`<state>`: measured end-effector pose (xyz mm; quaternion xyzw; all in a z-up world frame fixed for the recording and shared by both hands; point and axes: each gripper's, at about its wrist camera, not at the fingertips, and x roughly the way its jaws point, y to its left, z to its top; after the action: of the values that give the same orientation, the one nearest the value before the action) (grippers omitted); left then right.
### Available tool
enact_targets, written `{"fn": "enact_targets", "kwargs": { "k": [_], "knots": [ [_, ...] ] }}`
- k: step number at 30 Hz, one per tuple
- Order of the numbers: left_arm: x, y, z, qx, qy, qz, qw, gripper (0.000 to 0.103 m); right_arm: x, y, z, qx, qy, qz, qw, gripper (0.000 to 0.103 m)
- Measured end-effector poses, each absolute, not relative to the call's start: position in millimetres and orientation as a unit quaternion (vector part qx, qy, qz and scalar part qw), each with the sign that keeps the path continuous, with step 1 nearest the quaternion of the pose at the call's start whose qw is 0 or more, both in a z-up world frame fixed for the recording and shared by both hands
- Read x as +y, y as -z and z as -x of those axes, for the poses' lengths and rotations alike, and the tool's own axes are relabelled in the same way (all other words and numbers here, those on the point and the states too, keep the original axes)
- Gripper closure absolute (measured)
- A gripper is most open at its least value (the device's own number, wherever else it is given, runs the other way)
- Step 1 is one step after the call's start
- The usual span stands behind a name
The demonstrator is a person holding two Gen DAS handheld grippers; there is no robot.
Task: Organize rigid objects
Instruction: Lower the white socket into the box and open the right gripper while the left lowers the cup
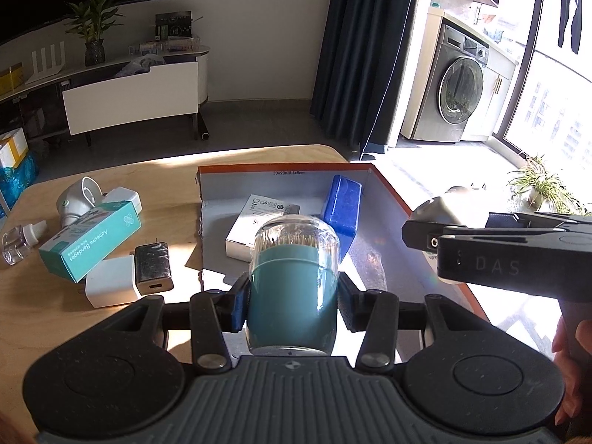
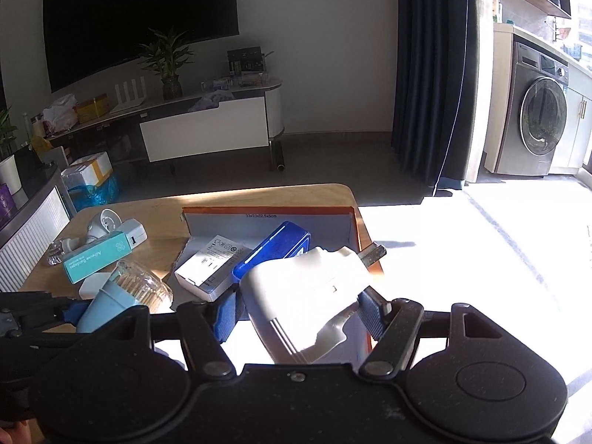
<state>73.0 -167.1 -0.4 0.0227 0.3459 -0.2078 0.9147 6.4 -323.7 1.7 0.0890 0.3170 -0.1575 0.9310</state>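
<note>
My left gripper [image 1: 292,301] is shut on a teal toothpick holder with a clear domed lid [image 1: 294,277], held over the near edge of the orange-rimmed cardboard box [image 1: 384,255]. It also shows in the right wrist view [image 2: 122,296]. My right gripper [image 2: 299,310] is shut on a white plug adapter [image 2: 307,296], held over the box's near right side; it shows in the left wrist view [image 1: 444,209]. Inside the box lie a blue case [image 1: 342,201] and a white carton [image 1: 255,222].
On the wooden table [image 1: 155,185] left of the box lie a teal bandage box [image 1: 92,246], a black charger [image 1: 153,268], a white charger [image 1: 111,286], a white round device [image 1: 77,199] and a small clear bottle [image 1: 20,240]. A TV stand and washing machine stand beyond.
</note>
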Motion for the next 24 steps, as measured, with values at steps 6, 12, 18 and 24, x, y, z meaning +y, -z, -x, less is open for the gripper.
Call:
{"fn": "enact_targets", "kwargs": {
  "k": [6,12,18,24],
  "knots": [
    [-173,6,-79,0.355,0.209,-0.026,0.911,0.056,-335,-3,-17,0.297,0.160,-0.083,0.938,0.016],
    [-180,12,-86,0.364,0.217,-0.023,0.905,0.056,-345,-9,-3,0.277,0.187,-0.097,0.938,0.016],
    [-188,13,-85,0.363,0.239,-0.017,0.900,0.033,-344,-13,10,0.271,0.193,-0.099,0.938,0.015],
    [-177,3,-79,0.355,0.223,-0.012,0.908,0.014,-333,-17,12,0.264,0.187,-0.103,0.941,0.013]
  ]
}}
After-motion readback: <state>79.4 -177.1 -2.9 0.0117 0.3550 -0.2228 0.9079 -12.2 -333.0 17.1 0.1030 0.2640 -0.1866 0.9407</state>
